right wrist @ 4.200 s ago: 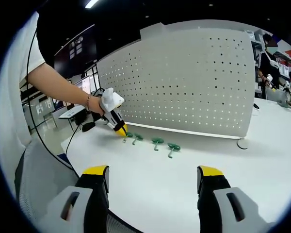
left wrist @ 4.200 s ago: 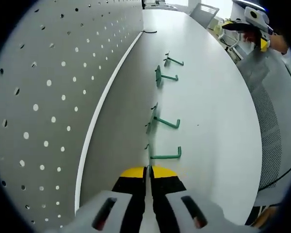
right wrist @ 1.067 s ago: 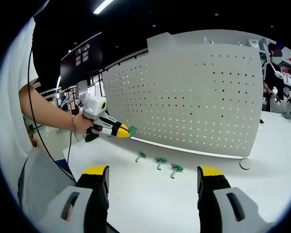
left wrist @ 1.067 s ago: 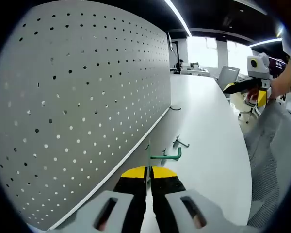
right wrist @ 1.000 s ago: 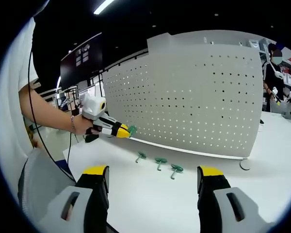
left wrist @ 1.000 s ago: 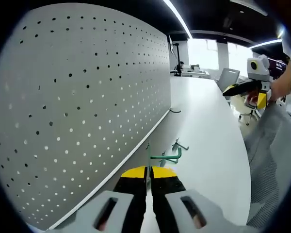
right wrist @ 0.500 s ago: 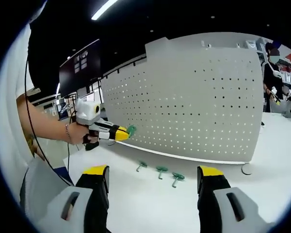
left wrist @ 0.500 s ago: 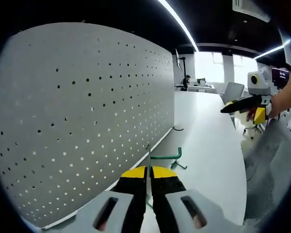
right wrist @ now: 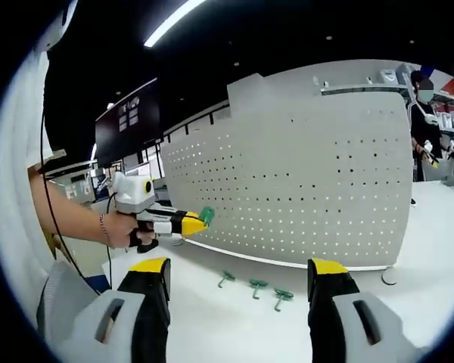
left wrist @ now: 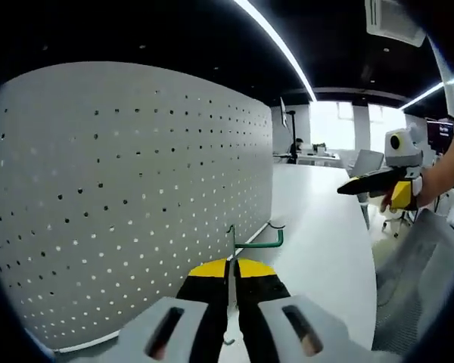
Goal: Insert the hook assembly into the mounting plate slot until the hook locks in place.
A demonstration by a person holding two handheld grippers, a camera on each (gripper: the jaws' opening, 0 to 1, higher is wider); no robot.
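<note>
My left gripper (left wrist: 232,266) clamps the green hook (left wrist: 251,240), its arm lying crosswise beside the pegboard (left wrist: 129,197) (tip upturned). My right gripper (right wrist: 238,276) gapes wide, holding nothing.

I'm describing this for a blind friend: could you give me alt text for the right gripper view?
A person's hand holds the left gripper, shut on a green hook, close to a white pegboard. Three more green hooks lie on the white table below, and the right gripper stands open in the foreground.
</note>
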